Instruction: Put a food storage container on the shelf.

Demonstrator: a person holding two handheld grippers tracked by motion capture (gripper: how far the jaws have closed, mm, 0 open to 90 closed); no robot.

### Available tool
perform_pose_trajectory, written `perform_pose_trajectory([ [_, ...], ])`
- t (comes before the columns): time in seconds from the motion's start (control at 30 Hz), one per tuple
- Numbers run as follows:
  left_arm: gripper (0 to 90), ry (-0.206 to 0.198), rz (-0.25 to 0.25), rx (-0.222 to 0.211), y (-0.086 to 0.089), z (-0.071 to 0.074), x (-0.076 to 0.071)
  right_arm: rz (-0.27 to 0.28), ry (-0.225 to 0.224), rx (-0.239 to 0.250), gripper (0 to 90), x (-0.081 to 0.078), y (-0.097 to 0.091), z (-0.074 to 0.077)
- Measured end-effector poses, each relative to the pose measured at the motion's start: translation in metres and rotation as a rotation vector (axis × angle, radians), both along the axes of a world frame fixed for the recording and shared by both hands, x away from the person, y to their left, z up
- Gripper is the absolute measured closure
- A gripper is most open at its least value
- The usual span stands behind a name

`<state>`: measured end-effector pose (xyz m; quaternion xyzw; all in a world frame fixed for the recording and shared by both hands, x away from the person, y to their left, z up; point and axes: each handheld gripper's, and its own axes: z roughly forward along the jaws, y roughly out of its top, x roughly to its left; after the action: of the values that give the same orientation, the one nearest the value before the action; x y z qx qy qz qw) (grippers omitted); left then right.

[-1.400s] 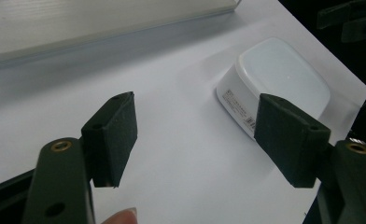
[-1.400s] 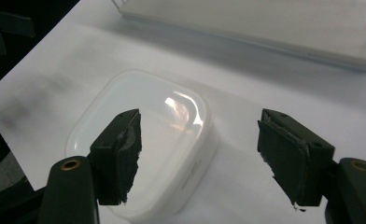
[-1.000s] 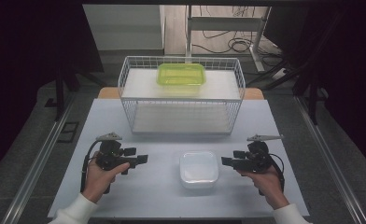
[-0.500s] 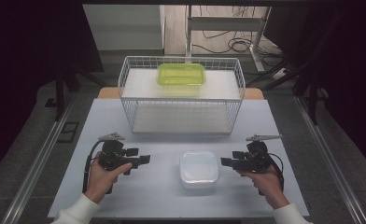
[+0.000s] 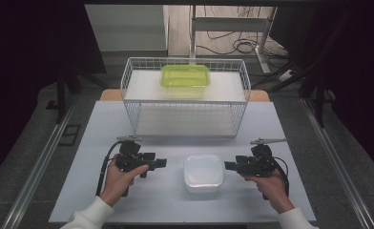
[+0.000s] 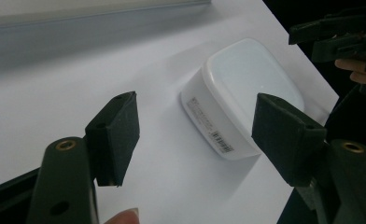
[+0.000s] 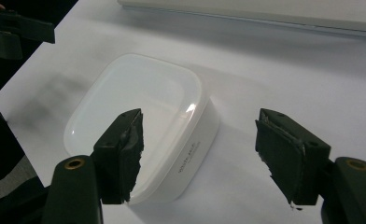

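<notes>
On the table's near side, the left gripper (image 5: 160, 163) has drawn in toward the white lidded container (image 5: 203, 172) at the middle, jaws wide and empty. Right of it, the right gripper (image 5: 230, 166) waits equally wide, jaws just narrowing around nothing. Both are approaching; next they must close on the container's sides, whose contents are hidden.

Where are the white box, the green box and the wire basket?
white box (image 5: 203, 172), high view, middle of its lid
green box (image 5: 185, 75), high view, middle of its lid
wire basket (image 5: 185, 102), high view, front top rim
</notes>
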<state>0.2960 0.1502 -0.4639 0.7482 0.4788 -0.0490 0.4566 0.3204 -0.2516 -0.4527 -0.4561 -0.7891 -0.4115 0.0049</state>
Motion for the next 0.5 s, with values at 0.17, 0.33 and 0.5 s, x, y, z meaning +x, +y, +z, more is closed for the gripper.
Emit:
perform_pose_trajectory([
  [0.17,31.0,0.036,-0.013,-0.017,-0.01,-0.003,0.004,-0.003,0.004,0.011,33.9,0.001,0.0,0.0],
  [0.33,32.6,0.081,-0.013,-0.052,-0.02,-0.006,0.007,0.006,0.016,0.023,35.5,0.002,0.003,-0.003],
  [0.5,33.9,0.114,-0.019,-0.07,-0.028,-0.012,0.008,0.009,0.019,0.022,36.3,0.003,0.005,-0.005],
])
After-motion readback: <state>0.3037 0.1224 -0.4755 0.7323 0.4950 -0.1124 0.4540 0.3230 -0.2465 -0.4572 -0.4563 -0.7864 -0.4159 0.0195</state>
